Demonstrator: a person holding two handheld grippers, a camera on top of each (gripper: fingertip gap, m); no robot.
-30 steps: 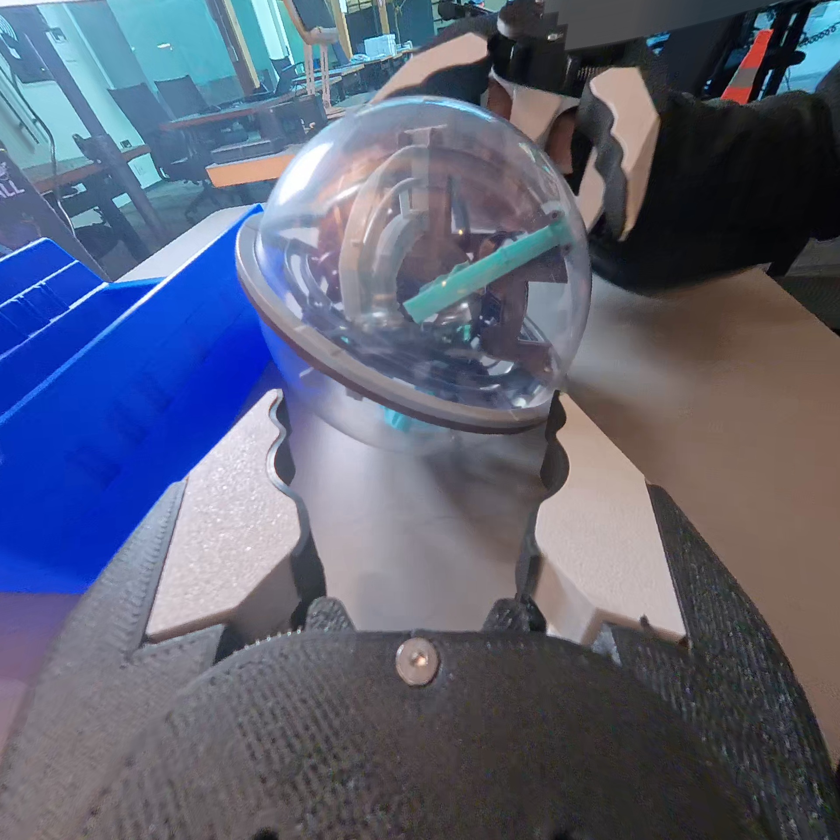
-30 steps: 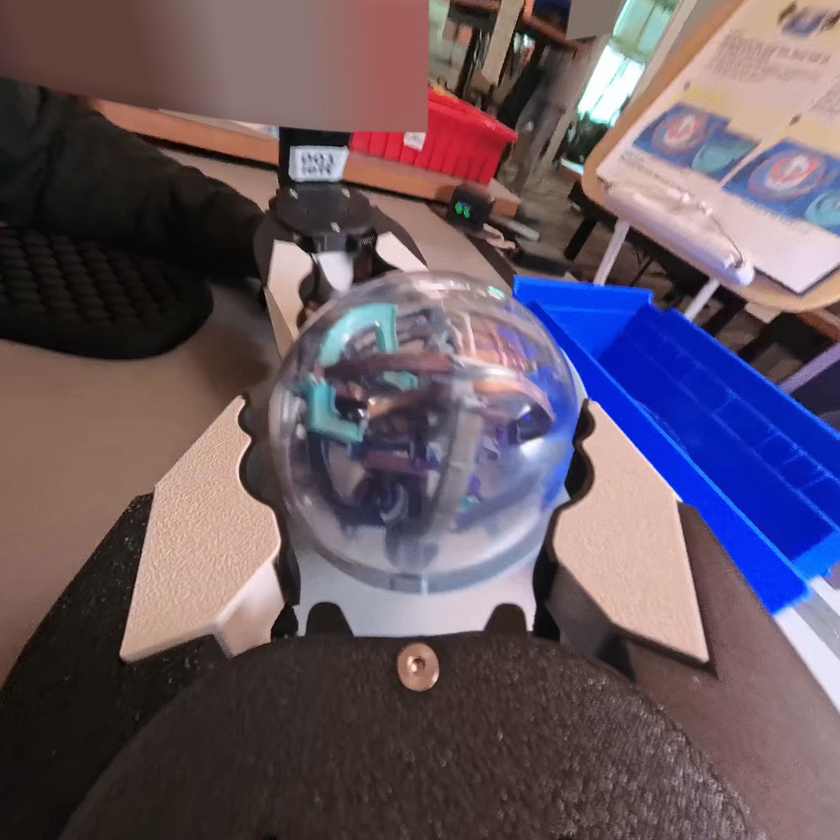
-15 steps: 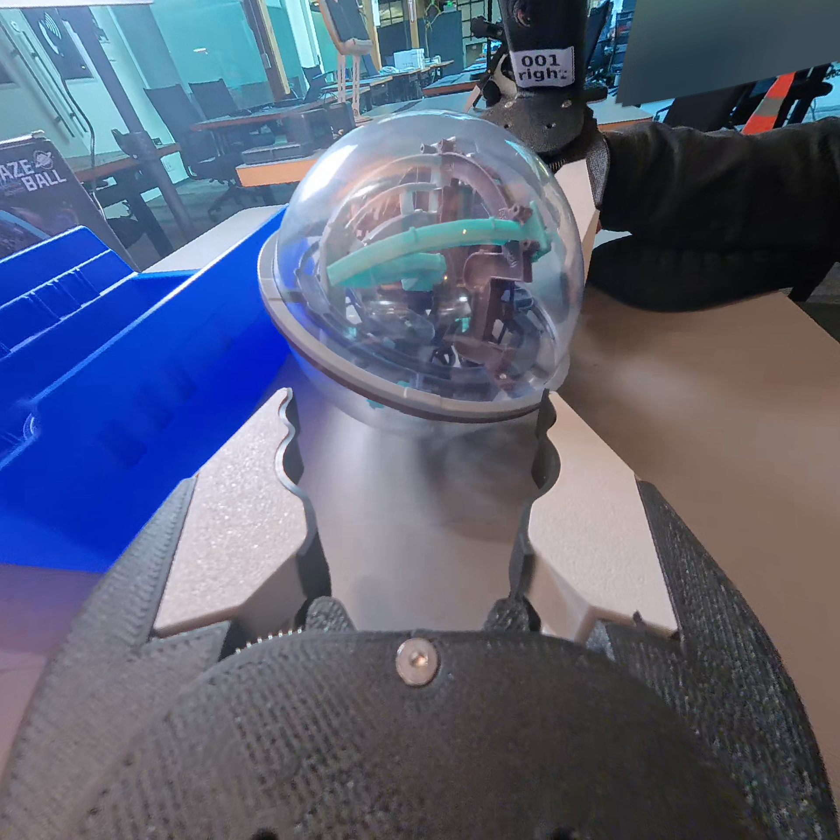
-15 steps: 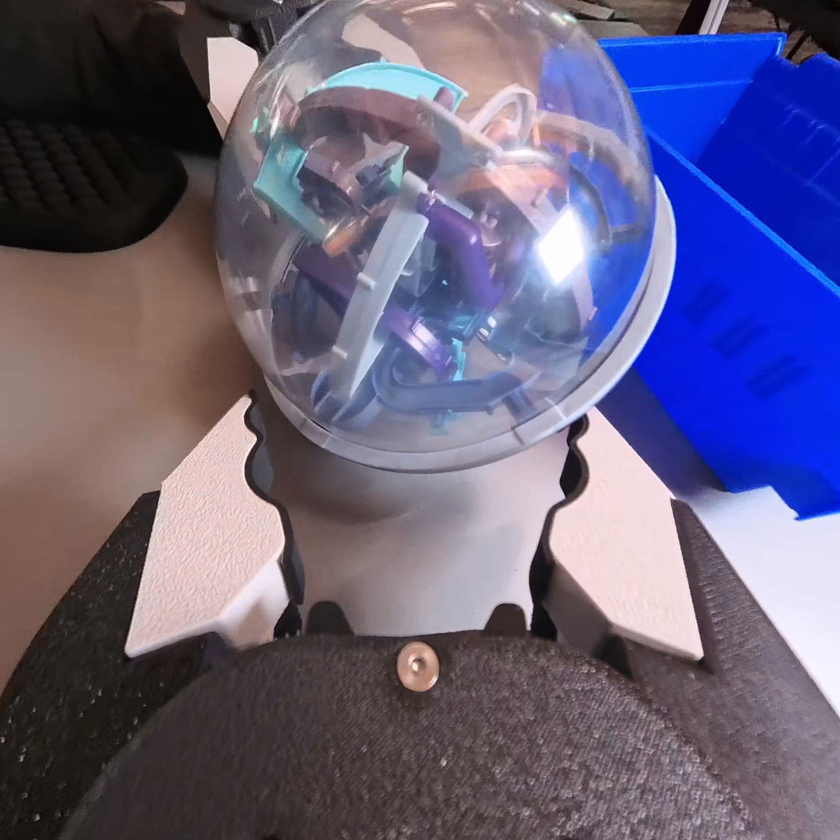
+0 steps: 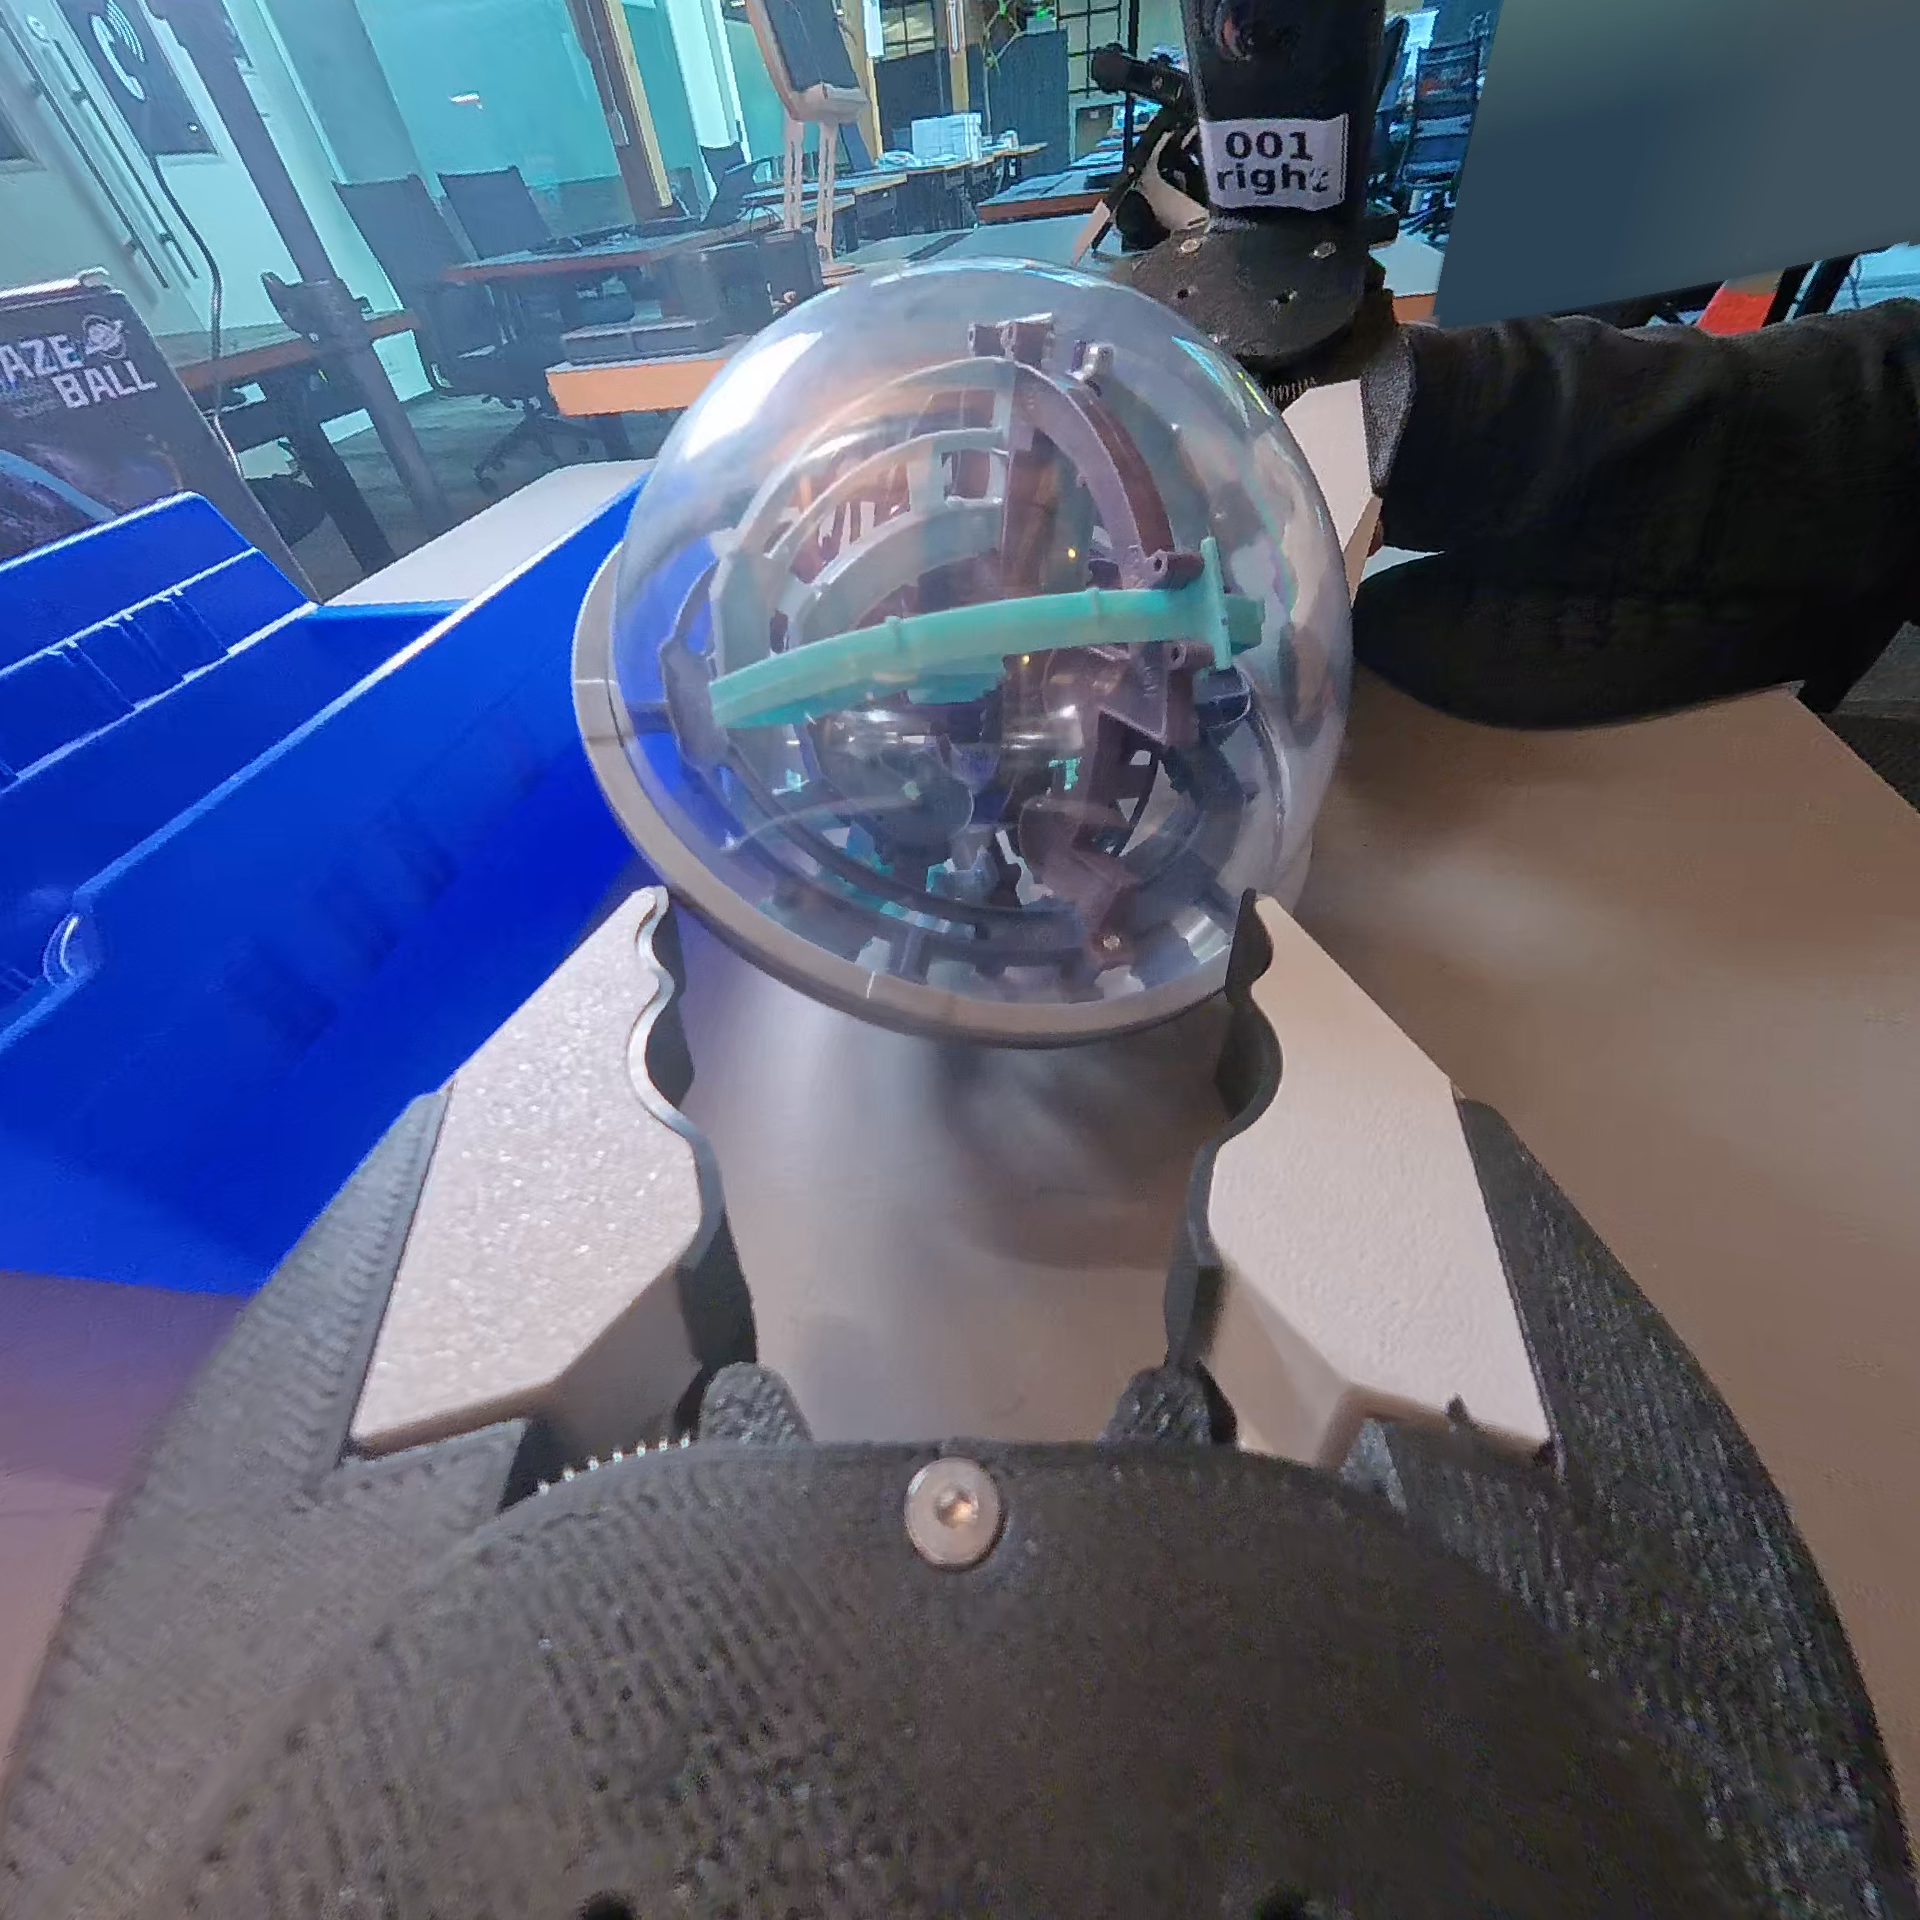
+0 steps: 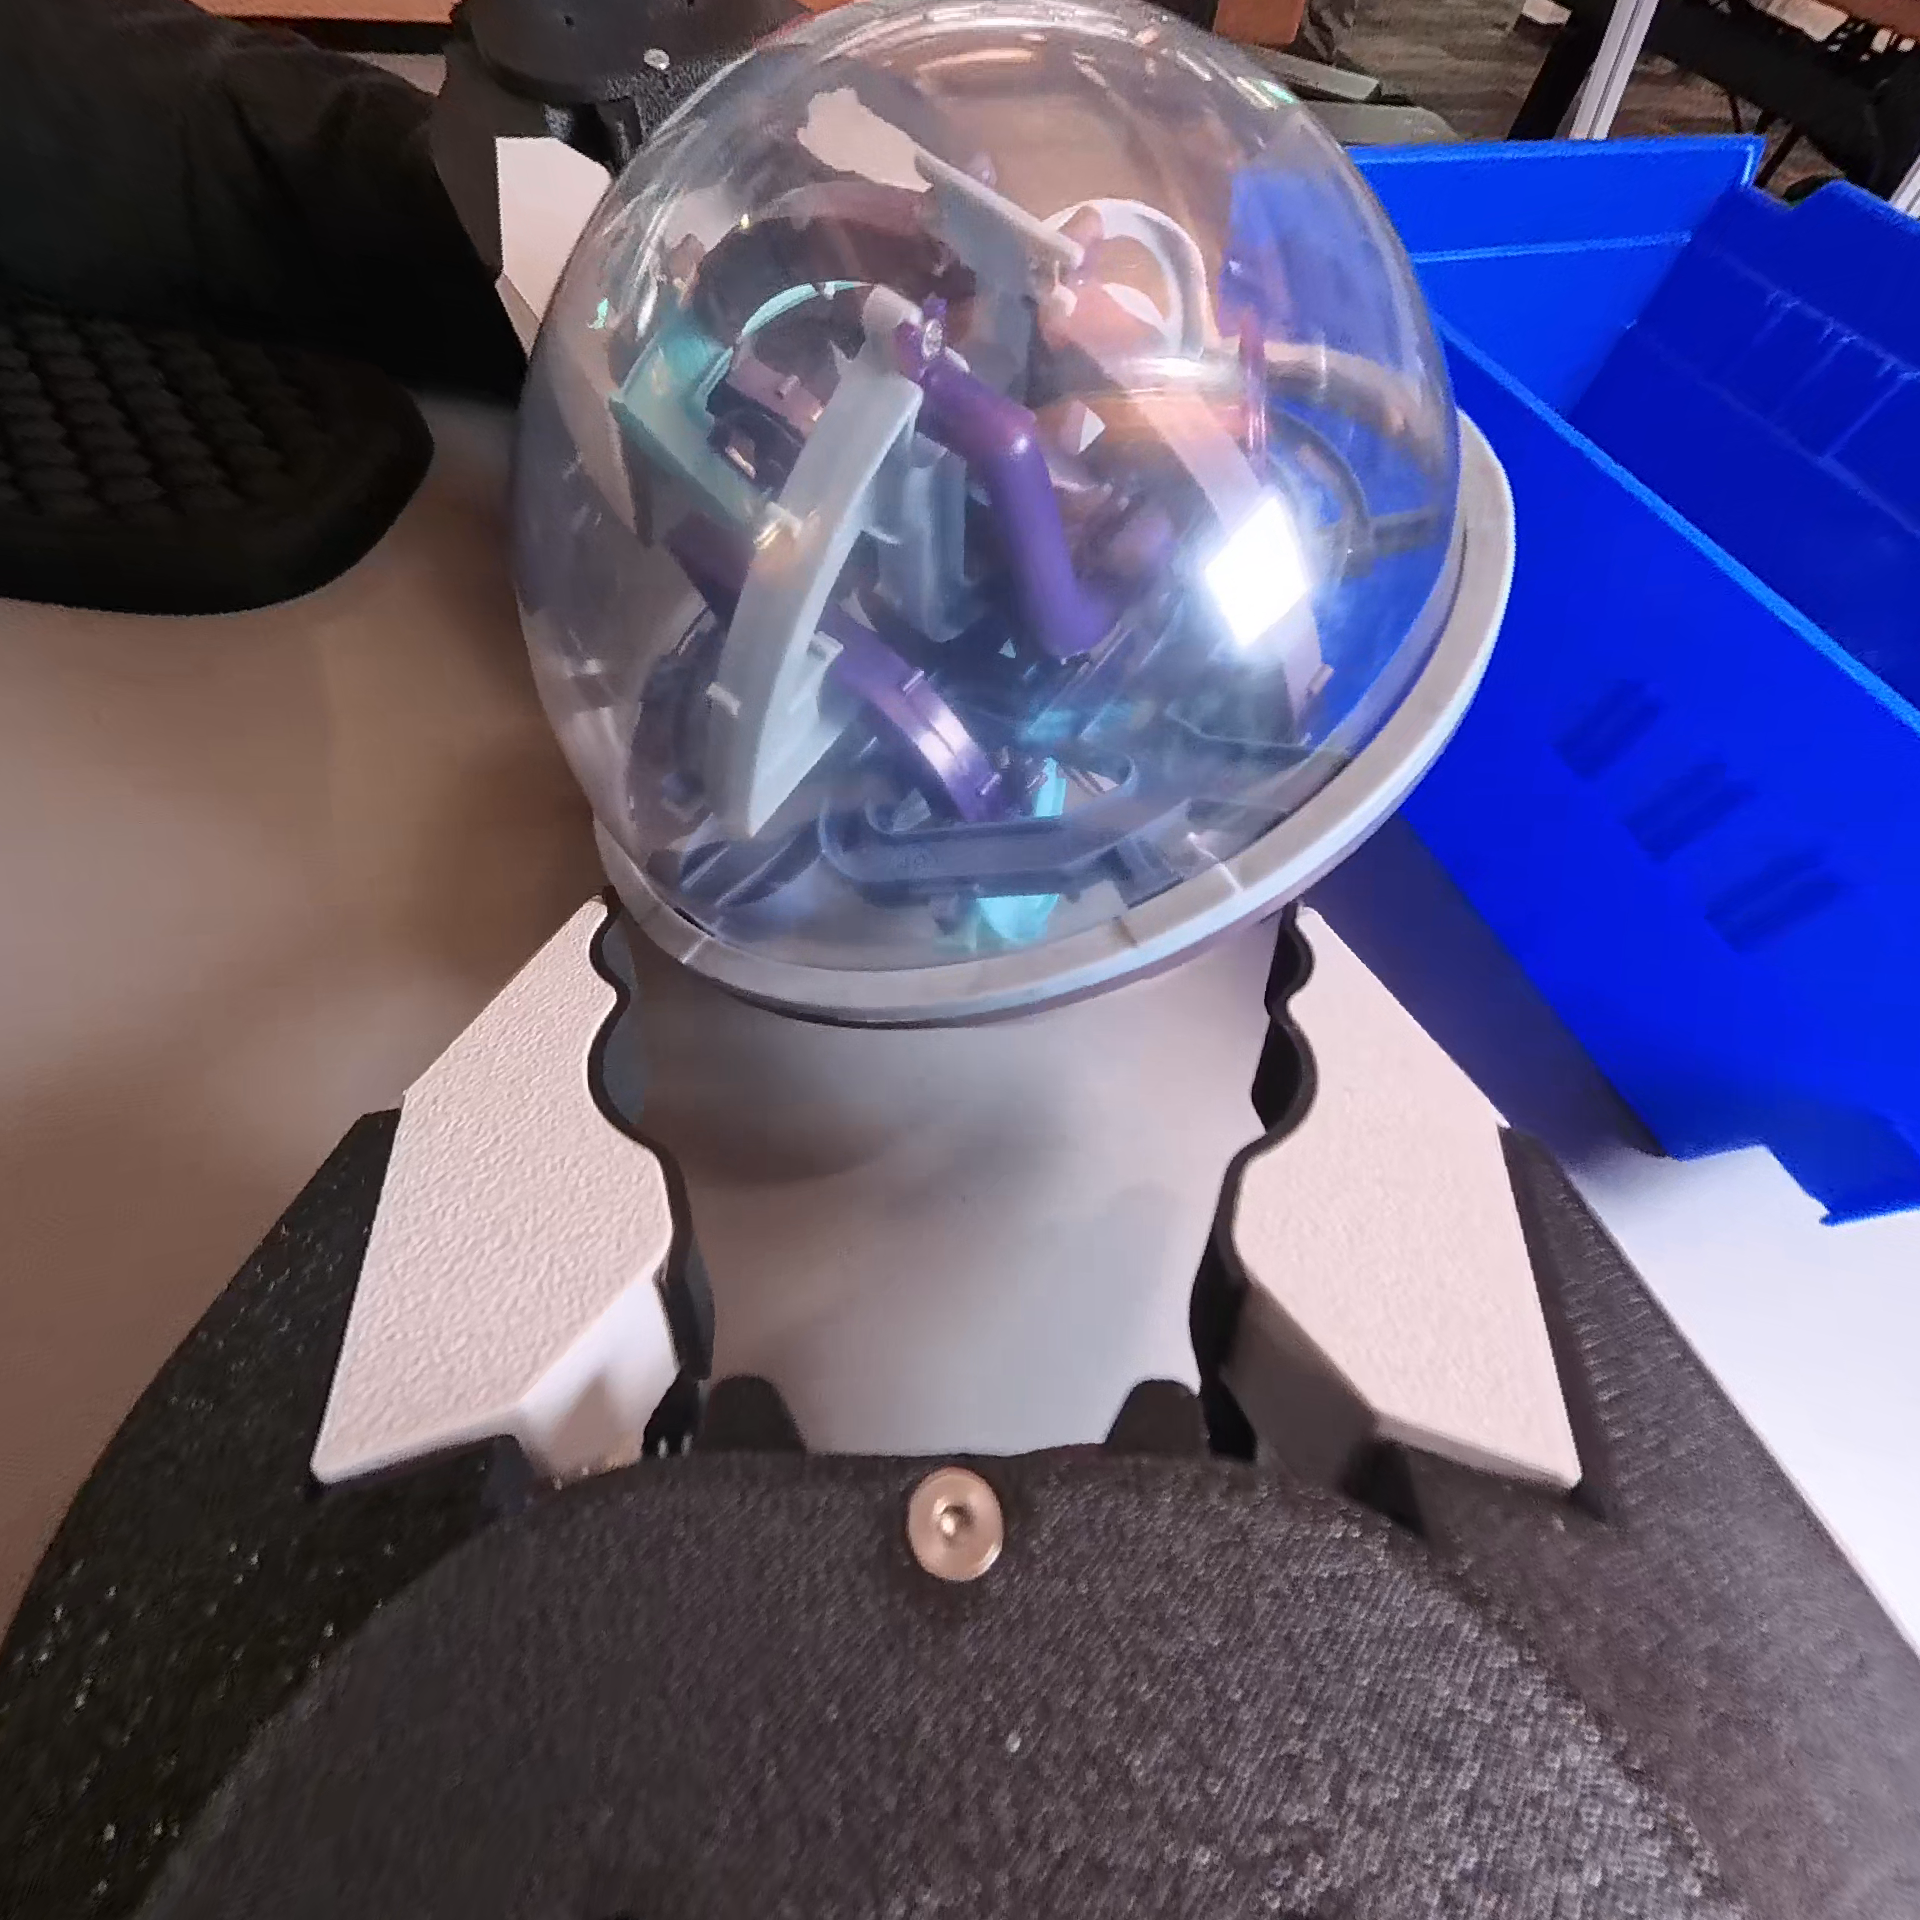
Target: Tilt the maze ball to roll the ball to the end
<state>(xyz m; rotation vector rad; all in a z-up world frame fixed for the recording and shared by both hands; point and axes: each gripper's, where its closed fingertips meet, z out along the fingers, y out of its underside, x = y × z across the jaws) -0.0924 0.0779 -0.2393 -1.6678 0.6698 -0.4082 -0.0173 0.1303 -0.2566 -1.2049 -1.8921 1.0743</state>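
Left wrist view shows the left gripper (image 5: 951,914) with its two pale fingers spread wide, the tips pressed against the lower rim of the maze ball (image 5: 961,644) on either side, so the clear sphere is clamped between them. The sphere sits tilted, its grey equator band slanting down toward the right, above the tan table (image 5: 1621,935). A teal track (image 5: 977,644) curves across the tangle of brown and purple tracks inside. Beyond the ball the right gripper (image 5: 1268,239) shows only as a black body with a white label, next to a dark sleeve (image 5: 1652,499).

Right wrist view shows the right gripper (image 6: 951,940) likewise wide apart, its fingertips touching the grey band at the bottom of the maze ball (image 6: 987,499), holding it from the opposite side. A blue bin (image 6: 1662,727) stands just beside the ball; in the left view the blue bin (image 5: 260,831) fills the left side. A black dimpled pad (image 6: 177,457) lies on the table (image 6: 260,831).

Behind is an open office with desks and chairs, and a dark box (image 5: 73,416) behind the bin.

The small ball inside the maze cannot be made out, and a bright glare patch hides part of the tracks.
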